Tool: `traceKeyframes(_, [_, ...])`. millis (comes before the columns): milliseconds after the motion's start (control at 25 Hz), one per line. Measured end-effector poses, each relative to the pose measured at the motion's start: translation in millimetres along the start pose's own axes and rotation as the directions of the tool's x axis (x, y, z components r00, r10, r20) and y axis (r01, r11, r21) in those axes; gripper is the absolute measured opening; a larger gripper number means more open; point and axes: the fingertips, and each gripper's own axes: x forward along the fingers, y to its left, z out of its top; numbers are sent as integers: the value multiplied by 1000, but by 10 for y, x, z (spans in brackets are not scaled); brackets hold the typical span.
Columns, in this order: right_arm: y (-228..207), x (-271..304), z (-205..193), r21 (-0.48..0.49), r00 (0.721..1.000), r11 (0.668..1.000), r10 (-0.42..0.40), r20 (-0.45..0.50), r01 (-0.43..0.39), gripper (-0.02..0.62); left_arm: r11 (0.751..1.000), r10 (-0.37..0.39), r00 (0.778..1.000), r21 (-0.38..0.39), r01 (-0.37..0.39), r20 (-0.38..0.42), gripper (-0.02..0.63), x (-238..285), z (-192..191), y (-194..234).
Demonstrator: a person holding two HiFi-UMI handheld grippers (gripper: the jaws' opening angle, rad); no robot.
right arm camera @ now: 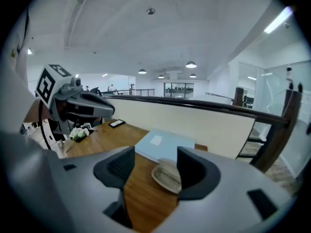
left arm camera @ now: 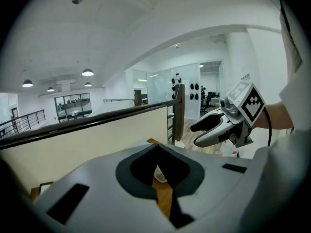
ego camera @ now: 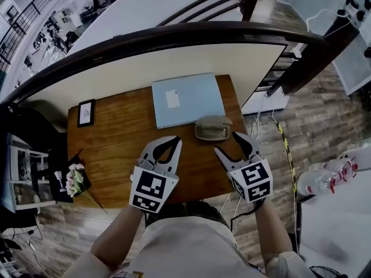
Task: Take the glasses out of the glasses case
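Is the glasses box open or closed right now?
Closed. The glasses case lies on the table with its lid down, and no glasses show.

Glasses case (ego camera: 213,127) on the table (ego camera: 116,146), just before the folder's (ego camera: 187,99) near right corner. Frame (ego camera: 86,113) far left, flowers (ego camera: 74,179) near-left corner. Left gripper (ego camera: 169,145) and right gripper (ego camera: 228,144) hover nearer.

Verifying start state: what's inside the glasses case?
Nothing visible: the glasses case is shut, so whatever it holds is covered. Only its beige outer shell shows, resting on the wooden table.
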Motion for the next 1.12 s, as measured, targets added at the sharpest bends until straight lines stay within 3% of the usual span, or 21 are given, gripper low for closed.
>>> traceKeyframes(240, [-129, 451, -361, -56, 993, 998, 34, -111, -40, 264, 999, -31, 999, -34, 30, -45, 3, 453, -290, 12])
traceKeyframes(480, [-218, 934, -901, -107, 960, 984, 114, -257, -145, 256, 997, -65, 988, -43, 60, -143, 3, 946, -782, -19])
traceKeyframes(680, [-393, 1300, -1214, -119, 941, 979, 122, -316, -167, 237, 996, -89, 975, -42, 82, -205, 3, 1374, -1128, -56])
traceKeyframes(880, [-419, 1604, -1469, -98, 919, 973, 162, -359, -209, 221, 996, -73, 964, -75, 56, -255, 3, 1759, -1529, -33])
traceKeyframes(1120, [-410, 1853, -1700, -231, 878, 930, 158, -452, -286, 220, 992, -109, 940, -94, 82, -323, 3, 2061, -1971, -125])
